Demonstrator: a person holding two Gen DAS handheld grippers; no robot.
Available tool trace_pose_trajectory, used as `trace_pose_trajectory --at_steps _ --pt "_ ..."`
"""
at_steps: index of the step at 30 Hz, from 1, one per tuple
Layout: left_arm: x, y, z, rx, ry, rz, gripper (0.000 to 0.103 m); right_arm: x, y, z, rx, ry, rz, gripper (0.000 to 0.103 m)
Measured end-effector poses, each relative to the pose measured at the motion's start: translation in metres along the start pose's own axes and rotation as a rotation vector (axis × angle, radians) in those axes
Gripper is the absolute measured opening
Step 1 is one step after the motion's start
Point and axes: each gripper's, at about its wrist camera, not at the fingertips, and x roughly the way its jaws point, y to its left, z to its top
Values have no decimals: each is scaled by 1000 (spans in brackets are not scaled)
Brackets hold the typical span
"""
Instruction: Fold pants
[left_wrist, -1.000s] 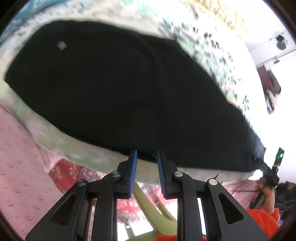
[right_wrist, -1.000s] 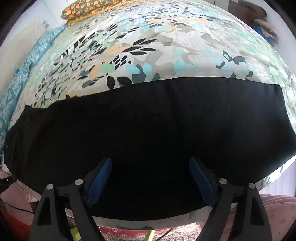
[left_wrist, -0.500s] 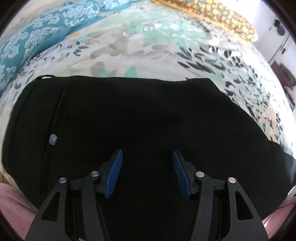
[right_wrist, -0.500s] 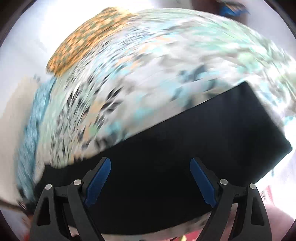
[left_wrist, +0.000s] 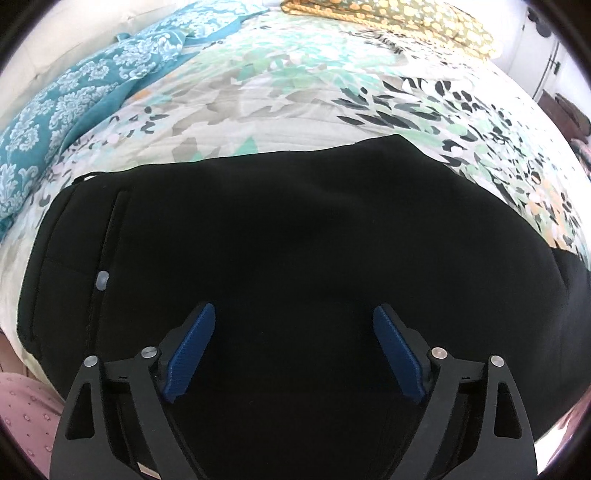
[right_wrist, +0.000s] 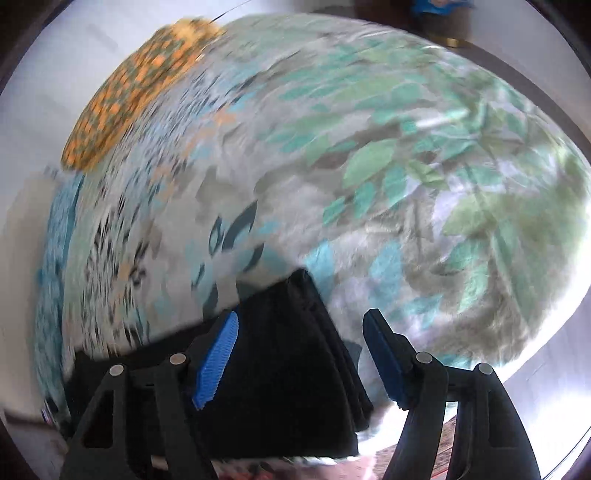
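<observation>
Black fabric pants (left_wrist: 295, 229) are being shown lying flat on a leaf-patterned bedspread (left_wrist: 258, 92), near its front edge. The left gripper (left_wrist: 293, 347) is being held over the waist end of the pants, beside a small pale button (left_wrist: 102, 279); its jaws have just been opening and are standing wide, with nothing gripped. The right gripper (right_wrist: 300, 363) is being held over the layered hem end of the pants; its jaws have just been closing partway, nothing pinched, and this view is being blurred.

Matt black cloth pants (left_wrist: 295, 240) on smooth printed cotton-like bedspread (left_wrist: 277, 110).
</observation>
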Motion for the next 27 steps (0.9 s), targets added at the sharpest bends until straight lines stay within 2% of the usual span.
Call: trace_pose_trajectory --at_steps 4,7,9,14,15,16,17,18,20,23,27 --pt "1 -2 0 9 -2 5 90 15 -4 -20 -47 20 41 70" --pt "1 -1 0 12 -3 2 90 29 -4 -28 -98 61 27 70" --pt "0 -2 -1 15 -5 4 90 36 -6 -29 -117 85 16 68" --pt "1 -3 -1 17 -6 12 91 42 -10 -26 -101 104 63 66" --pt "2 -3 -1 18 -7 14 92 44 -10 -25 -105 116 67 63" --pt "2 -4 -1 18 -8 15 92 45 -10 -25 -111 131 59 53" --pt "2 -4 -1 19 -9 17 92 46 -10 -24 -116 149 38 38" --pt "2 -4 -1 20 -10 17 92 46 -12 -23 -101 160 42 34" --pt "2 -4 -1 20 -9 16 92 45 -16 -21 -58 185 90 19" --pt "1 -4 -1 19 -7 15 92 39 -11 -22 -40 175 141 14" --pt "1 -3 -1 15 -4 13 92 16 6 -31 15 100 343 13"
